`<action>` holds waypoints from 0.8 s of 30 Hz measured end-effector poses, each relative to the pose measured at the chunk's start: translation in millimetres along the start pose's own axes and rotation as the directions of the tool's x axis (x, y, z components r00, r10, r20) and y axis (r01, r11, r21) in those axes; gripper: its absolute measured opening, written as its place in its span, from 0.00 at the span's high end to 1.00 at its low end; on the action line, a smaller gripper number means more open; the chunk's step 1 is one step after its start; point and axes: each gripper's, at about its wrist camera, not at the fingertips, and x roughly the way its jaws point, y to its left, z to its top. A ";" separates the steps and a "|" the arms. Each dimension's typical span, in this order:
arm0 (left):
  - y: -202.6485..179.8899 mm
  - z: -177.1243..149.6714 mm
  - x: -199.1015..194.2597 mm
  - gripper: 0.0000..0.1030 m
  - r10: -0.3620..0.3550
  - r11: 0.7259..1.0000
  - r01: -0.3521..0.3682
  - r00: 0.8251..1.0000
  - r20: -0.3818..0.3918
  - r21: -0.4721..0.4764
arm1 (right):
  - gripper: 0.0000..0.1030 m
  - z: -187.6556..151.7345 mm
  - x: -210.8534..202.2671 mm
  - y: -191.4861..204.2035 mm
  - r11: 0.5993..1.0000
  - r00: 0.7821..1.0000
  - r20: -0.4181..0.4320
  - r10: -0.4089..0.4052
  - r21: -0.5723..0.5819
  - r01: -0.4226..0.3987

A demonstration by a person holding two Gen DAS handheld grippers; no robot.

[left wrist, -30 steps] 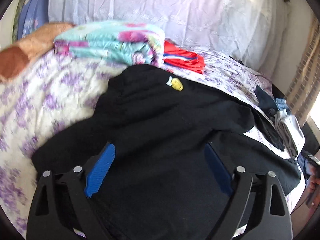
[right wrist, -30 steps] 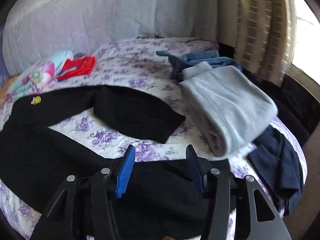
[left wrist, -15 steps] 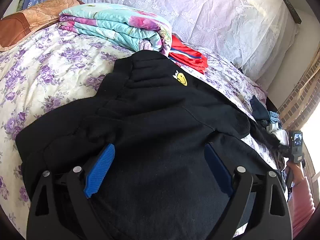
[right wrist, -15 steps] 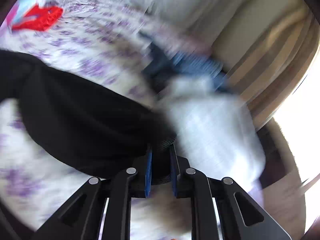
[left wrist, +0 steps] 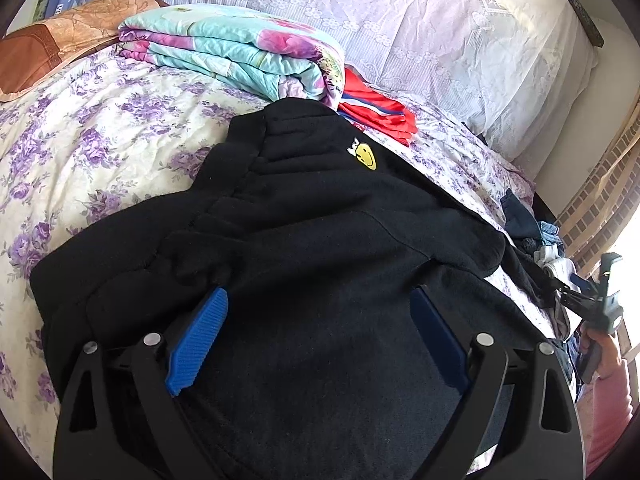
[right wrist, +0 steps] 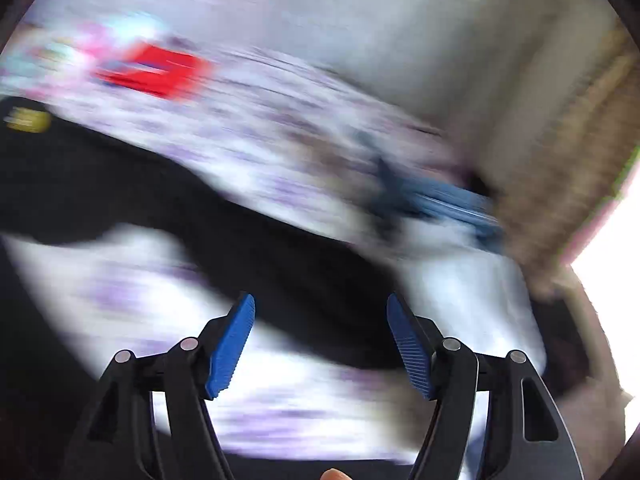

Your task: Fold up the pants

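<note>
While the right-wrist view is heavily smeared, the left-wrist view is sharp and shows black pants [left wrist: 320, 248] heaped across the centre and lower part of the frame on a purple-flowered sheet [left wrist: 92, 140]. A yellow smiley patch [left wrist: 366, 155] sits on the pants just above centre. The left gripper [left wrist: 320, 340] stands at the bottom of that frame, jaws spread wide over the cloth; the blue pads [left wrist: 198, 340] pinch nothing. A folded teal quilt [left wrist: 240, 52] lies at upper centre, a red garment [left wrist: 378, 112] just right of it, both touching the pants' far edge. A brown pillow [left wrist: 48, 48] occupies the upper left. At the right edge a hand [left wrist: 600, 352] holds the other tool. In the right-wrist view the right gripper [right wrist: 320, 344] fills the bottom, jaws opening, pads apart and clear of the cloth; a black pants leg runs from the left edge to the centre, passing behind the gap. Grey cloth [right wrist: 472, 300] lies at right, blurred.
</note>
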 end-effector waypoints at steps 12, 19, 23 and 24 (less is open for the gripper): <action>35.8 75.4 -32.7 0.08 0.175 0.973 -0.185 0.982 0.076 0.138 | 0.33 130.1 -51.5 214.0 0.790 0.801 0.123 0.586 -0.308 -0.530; 94.0 71.6 8.7 0.08 0.163 0.987 -0.163 0.984 -0.074 0.010 | 0.33 241.7 -20.3 363.6 0.561 0.698 -0.065 0.713 -0.544 -0.624; 107.8 72.6 -3.8 0.08 0.077 0.995 -0.080 0.996 -0.049 -0.061 | 0.37 245.8 -2.8 439.4 0.411 0.790 -0.153 0.594 -0.786 -0.462; 109.8 72.5 -6.6 0.08 0.077 0.994 -0.079 0.996 -0.040 -0.072 | 0.72 246.2 2.3 451.1 0.376 0.803 -0.196 0.563 -0.804 -0.460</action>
